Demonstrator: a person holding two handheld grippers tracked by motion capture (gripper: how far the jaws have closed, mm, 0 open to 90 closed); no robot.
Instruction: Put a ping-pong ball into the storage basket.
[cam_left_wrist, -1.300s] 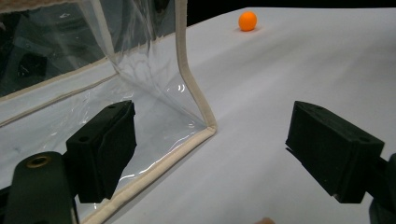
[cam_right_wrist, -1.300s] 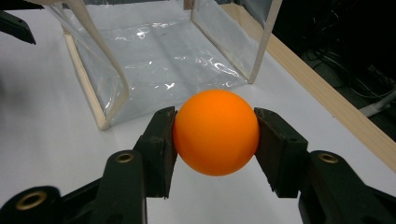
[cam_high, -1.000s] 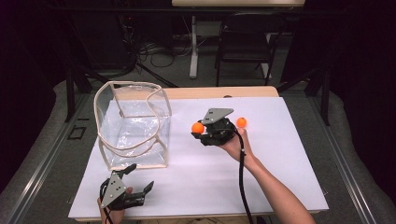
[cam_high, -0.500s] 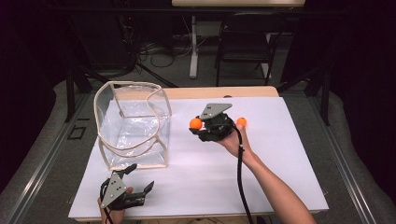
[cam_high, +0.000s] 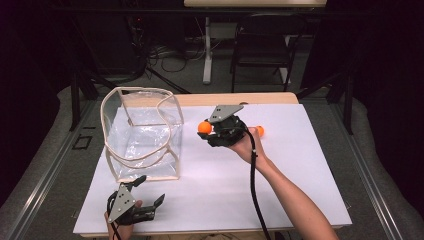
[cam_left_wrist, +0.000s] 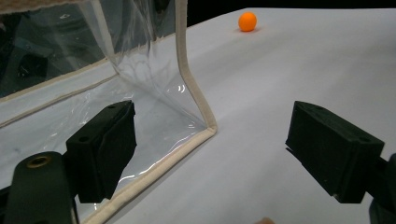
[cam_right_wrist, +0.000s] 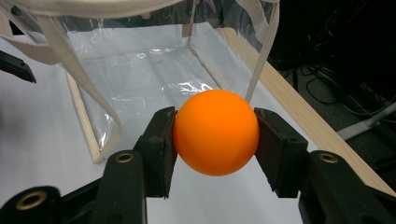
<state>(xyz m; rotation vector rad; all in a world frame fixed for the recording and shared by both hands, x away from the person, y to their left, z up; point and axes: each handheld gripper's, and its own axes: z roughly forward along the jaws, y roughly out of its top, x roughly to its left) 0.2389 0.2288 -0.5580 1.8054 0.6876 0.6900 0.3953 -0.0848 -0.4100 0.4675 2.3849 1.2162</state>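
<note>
Bright tabletop, dark surround (slightly soft focus)

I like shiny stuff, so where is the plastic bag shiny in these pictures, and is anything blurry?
In the right gripper view, white glare streaks lie on the clear bag behind the sharp orange ball. In the left gripper view, small glints sit along the bag's beige corner seam, and the near jaws look soft. In the high view, the bag's walls show pale sheen, and the room behind is dark.
</note>
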